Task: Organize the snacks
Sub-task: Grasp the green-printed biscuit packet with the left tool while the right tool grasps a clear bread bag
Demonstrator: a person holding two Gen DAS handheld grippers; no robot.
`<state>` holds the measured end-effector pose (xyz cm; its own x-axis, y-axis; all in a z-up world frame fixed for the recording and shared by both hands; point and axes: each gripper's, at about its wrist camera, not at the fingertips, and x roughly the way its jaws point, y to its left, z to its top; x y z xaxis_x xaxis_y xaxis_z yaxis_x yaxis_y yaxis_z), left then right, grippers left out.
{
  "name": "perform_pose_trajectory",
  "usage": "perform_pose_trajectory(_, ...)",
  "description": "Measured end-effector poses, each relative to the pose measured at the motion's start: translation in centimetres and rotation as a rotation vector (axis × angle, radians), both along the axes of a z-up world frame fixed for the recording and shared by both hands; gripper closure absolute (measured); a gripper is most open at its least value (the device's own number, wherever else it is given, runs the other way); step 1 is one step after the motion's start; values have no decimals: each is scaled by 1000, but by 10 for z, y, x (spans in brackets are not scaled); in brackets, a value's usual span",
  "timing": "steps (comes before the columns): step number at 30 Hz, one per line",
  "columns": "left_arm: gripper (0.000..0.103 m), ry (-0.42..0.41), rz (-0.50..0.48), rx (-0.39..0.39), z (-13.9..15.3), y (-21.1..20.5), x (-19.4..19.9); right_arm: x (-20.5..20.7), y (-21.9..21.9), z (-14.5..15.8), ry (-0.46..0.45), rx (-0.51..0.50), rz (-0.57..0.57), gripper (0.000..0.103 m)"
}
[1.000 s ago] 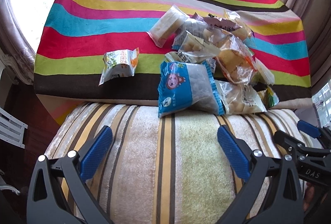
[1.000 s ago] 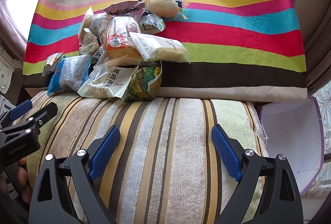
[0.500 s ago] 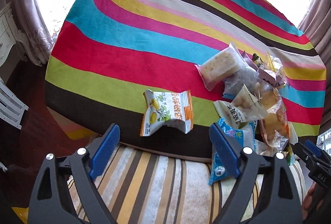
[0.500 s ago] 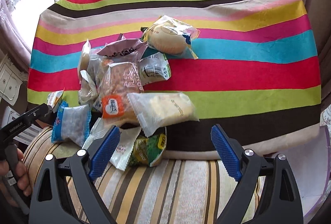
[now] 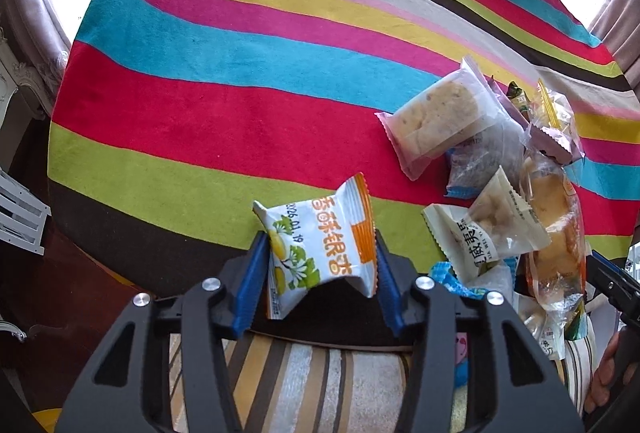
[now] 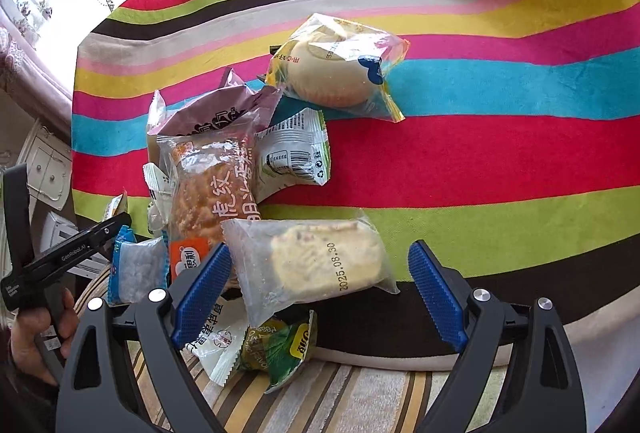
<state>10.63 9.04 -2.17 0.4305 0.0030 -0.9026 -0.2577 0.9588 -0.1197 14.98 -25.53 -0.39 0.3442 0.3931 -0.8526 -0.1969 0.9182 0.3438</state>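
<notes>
I am closing my left gripper (image 5: 318,273) on the white and orange snack packet (image 5: 320,249): its jaws have just been coming together, and the blue pads are now pressing the packet's two side edges, crumpling it a little between them. I am taking this one first, I judge, because it is lying alone at the near edge of the striped blanket (image 5: 224,73), apart from the rest, so nothing is crowding the fingers. My right gripper (image 6: 318,287) is hanging with its jaws wide apart around the clear packet with a pale cake (image 6: 316,265), the pads not touching it; that packet is resting on top of the heap, which makes it the easy pick on this side. Under and beside it I am seeing a green packet (image 6: 280,349) and a white one (image 6: 220,341) drooping over the blanket's edge onto the striped cushion (image 6: 360,401), so a careless squeeze could drag them along. Just beyond is lying a long tiger-striped bread pack (image 6: 212,193), leaning on a white and green sachet (image 6: 296,153), with a purple bag (image 6: 216,113) behind. Farthest off, a round bun in a clear wrapper (image 6: 336,69) is sitting on the blue stripe. My other hand (image 6: 36,337) is showing at the left rim.
</notes>
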Motion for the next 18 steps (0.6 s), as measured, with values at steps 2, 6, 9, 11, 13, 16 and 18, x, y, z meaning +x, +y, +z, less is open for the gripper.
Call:
perform_pose_trajectory(2,58,-1,-6,15,1,-2,0,0,-2,-5,21,52,9,19)
perform_pose_trajectory(6,62,-4,-14,39,4,-4,-1,-2,-5,-4,22,111,22,34)
perform_pose_trajectory(9,63,-21,-9,65,10,-9,-2,-6,-10,-2,13,116,19,38)
perform_pose_trajectory(11,63,-34,-7,86,16,-12,-7,-9,-13,-1,8,121,15,43)
perform_pose_trajectory(13,63,-46,-6,103,20,-15,-11,-11,-15,1,-3,114,10,44)
perform_pose_trajectory(16,64,-63,-5,130,27,-22,-21,-18,-21,7,-37,83,-14,46)
perform_pose_trajectory(18,64,-78,1,148,32,-30,-24,-22,-26,12,-61,42,-40,46)
